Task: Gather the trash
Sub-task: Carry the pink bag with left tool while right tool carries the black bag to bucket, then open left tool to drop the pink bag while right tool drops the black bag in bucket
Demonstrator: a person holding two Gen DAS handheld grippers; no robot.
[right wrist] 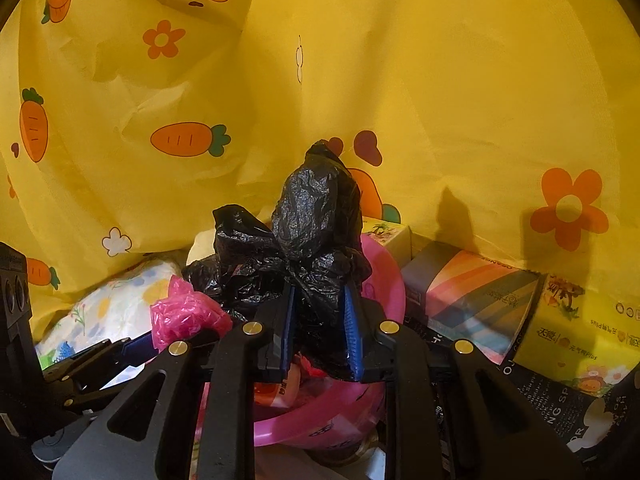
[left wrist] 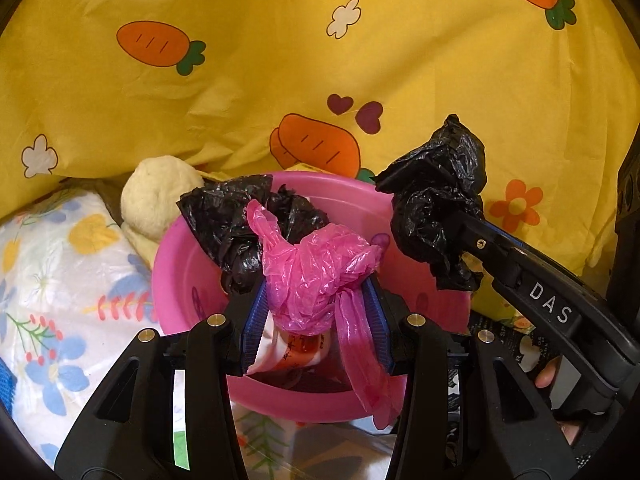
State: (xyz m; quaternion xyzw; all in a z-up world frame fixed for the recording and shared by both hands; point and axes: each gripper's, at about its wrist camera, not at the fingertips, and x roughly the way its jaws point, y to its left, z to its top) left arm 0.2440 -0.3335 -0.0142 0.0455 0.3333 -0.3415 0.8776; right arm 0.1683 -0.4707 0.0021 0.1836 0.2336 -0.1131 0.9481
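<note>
My left gripper (left wrist: pixel 316 312) is shut on a crumpled pink plastic bag (left wrist: pixel 316 276) and holds it over a pink basin (left wrist: pixel 180 264). A strip of the bag hangs down past the right finger. My right gripper (right wrist: pixel 320 320) is shut on a crumpled black plastic bag (right wrist: pixel 312 224), above the same basin (right wrist: pixel 384 280). In the left wrist view that black bag (left wrist: pixel 436 204) sits at the right, just past the basin's rim. Another black bag (left wrist: pixel 236 220) lies in the basin, with a white cup with orange print (left wrist: pixel 300 352) under the pink bag.
A yellow cloth with carrots and flowers (left wrist: pixel 280 60) hangs behind everything. A cream plush toy (left wrist: pixel 156 196) and a floral white package (left wrist: pixel 60 280) lie left of the basin. Tissue packs and colourful boxes (right wrist: pixel 480 300) lie to its right.
</note>
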